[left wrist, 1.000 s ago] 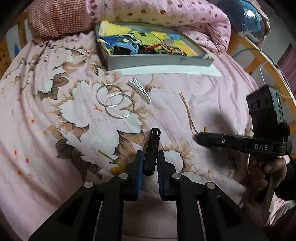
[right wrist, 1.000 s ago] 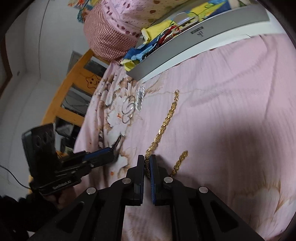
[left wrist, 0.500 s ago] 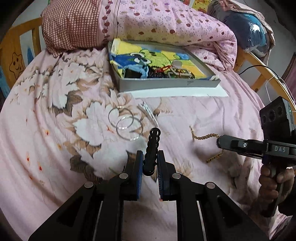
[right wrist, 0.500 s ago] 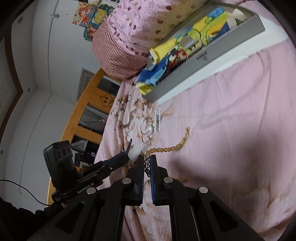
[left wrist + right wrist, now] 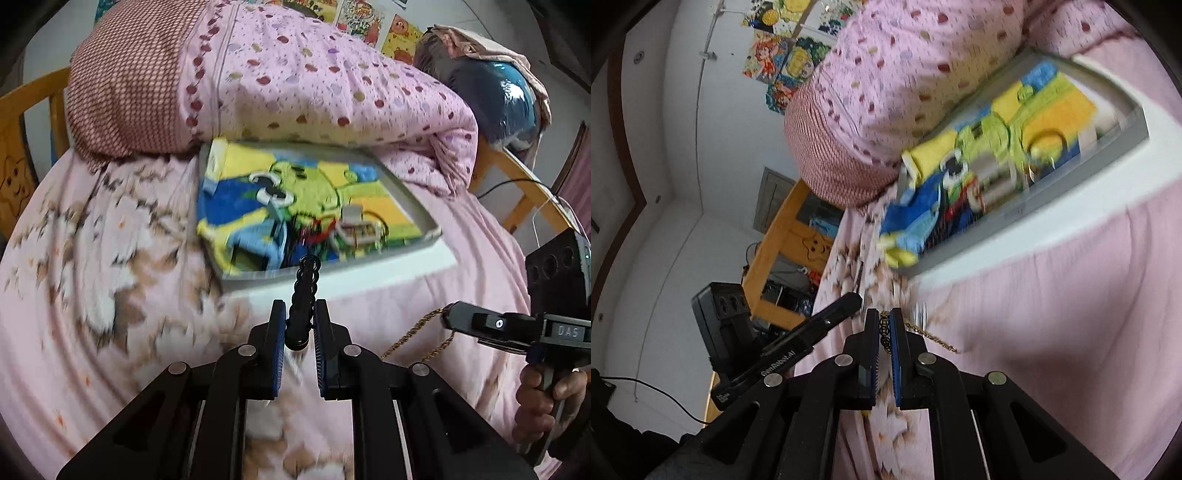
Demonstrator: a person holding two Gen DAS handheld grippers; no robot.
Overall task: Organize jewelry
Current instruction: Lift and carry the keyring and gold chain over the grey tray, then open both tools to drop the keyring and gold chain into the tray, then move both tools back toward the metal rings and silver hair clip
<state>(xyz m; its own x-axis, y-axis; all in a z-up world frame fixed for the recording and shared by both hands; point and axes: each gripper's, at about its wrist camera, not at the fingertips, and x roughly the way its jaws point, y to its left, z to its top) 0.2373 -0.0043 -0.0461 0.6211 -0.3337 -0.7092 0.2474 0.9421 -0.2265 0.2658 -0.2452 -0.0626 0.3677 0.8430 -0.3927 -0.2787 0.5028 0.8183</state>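
In the left wrist view my left gripper (image 5: 300, 325) is shut on a black knobbly jewelry piece (image 5: 304, 284) that sticks up and forward, just in front of the grey box (image 5: 430, 230). The box is lined with a colourful cartoon cloth and holds several jewelry pieces. To the right, my right gripper (image 5: 448, 314) carries a gold chain (image 5: 413, 328) that hangs above the bedspread. In the right wrist view the right gripper (image 5: 885, 328) is shut on the gold chain (image 5: 932, 336), which trails to the right. The left gripper (image 5: 855, 299) is close at its left, and the box (image 5: 1015, 216) lies ahead.
The box rests on a pink floral bedspread (image 5: 92, 295). Behind it lie a folded dotted quilt (image 5: 314, 74) and a checked pillow (image 5: 122, 92). A wooden bed frame (image 5: 517, 173) and a blue wrapped bundle (image 5: 498, 96) stand at the right. A hand (image 5: 546, 398) holds the right gripper's handle.
Both grippers have risen and moved toward the box with their pieces still held. The gold chain has lifted off the bedspread. The silver rings and clip have dropped out of view.
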